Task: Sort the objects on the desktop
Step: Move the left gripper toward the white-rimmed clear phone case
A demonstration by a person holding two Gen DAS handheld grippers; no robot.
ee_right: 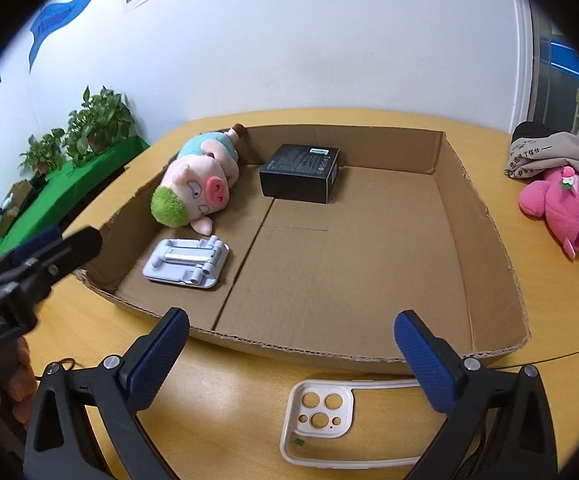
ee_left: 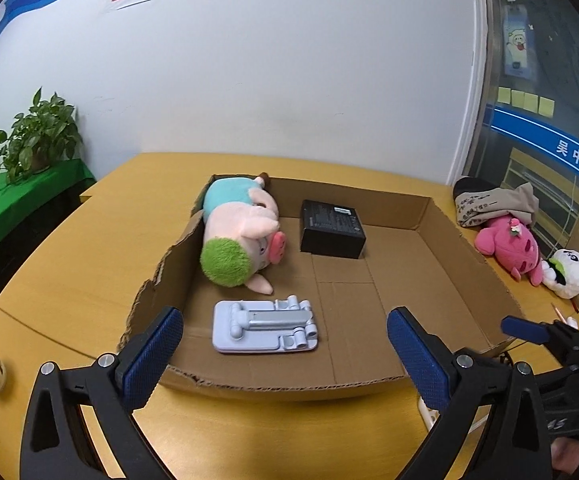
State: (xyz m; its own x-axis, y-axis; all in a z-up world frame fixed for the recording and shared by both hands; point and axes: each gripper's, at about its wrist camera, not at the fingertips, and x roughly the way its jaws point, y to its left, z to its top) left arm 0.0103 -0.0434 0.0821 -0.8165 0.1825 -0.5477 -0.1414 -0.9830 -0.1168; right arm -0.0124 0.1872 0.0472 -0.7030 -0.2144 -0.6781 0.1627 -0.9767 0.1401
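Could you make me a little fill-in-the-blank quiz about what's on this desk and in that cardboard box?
1. The plush pig in the cardboard box has ____ hair.
2. The colour of the small box lying beside the pig is ____.
3. The white phone case lies on the table, ____ the cardboard box.
4. The left hand-held gripper and the right hand-held gripper each hold ____.

Missing words: green; black; outside; nothing

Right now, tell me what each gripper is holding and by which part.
Nothing is held. The left gripper and the right gripper both stand open and bare above the cardboard tray's near edge.
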